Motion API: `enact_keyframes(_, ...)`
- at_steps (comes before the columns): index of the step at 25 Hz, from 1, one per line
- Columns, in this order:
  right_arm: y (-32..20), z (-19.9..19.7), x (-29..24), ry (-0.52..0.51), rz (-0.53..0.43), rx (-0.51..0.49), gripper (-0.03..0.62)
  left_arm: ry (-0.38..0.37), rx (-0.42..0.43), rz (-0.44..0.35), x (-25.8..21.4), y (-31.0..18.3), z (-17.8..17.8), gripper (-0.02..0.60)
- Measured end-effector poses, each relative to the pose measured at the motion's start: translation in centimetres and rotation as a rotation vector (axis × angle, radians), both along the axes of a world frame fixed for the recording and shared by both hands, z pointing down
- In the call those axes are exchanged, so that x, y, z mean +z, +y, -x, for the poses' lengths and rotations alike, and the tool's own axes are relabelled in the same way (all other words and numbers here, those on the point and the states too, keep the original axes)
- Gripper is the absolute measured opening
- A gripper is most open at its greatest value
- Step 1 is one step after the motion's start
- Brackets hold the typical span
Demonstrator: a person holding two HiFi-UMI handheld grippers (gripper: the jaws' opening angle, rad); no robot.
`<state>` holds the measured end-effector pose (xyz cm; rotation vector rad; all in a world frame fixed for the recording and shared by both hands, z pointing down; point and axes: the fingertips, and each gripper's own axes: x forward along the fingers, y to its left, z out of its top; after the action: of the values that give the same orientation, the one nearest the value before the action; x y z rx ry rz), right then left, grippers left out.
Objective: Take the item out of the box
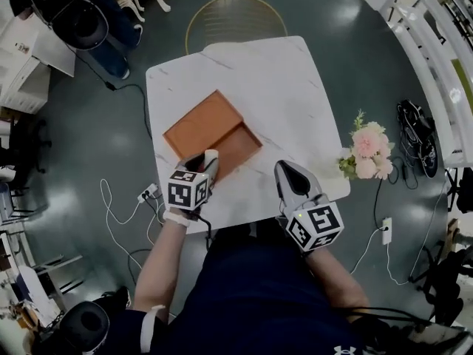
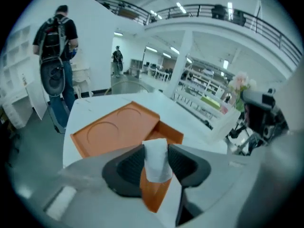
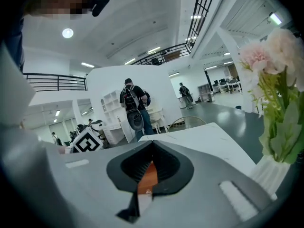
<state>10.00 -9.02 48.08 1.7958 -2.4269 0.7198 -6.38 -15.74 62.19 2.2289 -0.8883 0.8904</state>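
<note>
The white item (image 2: 156, 158) in the left claw (image 2: 156, 167) is too blurred to identify and hides part of the box (image 2: 172, 132)

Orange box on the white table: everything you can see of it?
The flat rectangular orange box lies open on the white marble table, skewed to its edges. A smooth matte panel with two round impressions takes its left side; a deeper, darker tray adjoins on the right. The left gripper, shut on a white item, is over its near corner; contact unclear.
</note>
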Motion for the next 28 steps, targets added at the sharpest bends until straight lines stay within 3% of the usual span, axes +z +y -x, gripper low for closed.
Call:
enact_keyframes(3, -0.8, 1.7, 0.1, 0.0, 0.0, -0.06, 0.003, 0.092, -0.109, -0.113, -3.4, -0.6, 2.5, 0.167)
enact_keyframes(7, -1.7, 4.6, 0.0, 0.002, -0.002, -0.147, 0.003, 0.093, -0.247, -0.199, -4.9, -0.5, 7.9, 0.168)
enact_keyframes(11, -2.2, 7.3, -0.2, 0.003, -0.002, -0.222, 0.003, 0.031, -0.341, -0.096, -1.5, 1.3, 12.7, 0.167)
enact_keyframes(15, -2.1, 9.4, -0.4, 0.009, 0.003, -0.267, 0.003, -0.046, -0.35, -0.005, 2.6, 3.5, 15.0, 0.169)
enact_keyframes(22, -1.8, 10.2, 0.1, 0.017, 0.033, -0.267, 0.003, -0.064, -0.313, 0.139, 6.6, 5.4, 14.5, 0.169)
enact_keyframes(28, -1.7, 9.7, 0.8, 0.02, 0.052, -0.237, 0.003, -0.091, -0.277, 0.173, 8.4, 5.0, 13.9, 0.169)
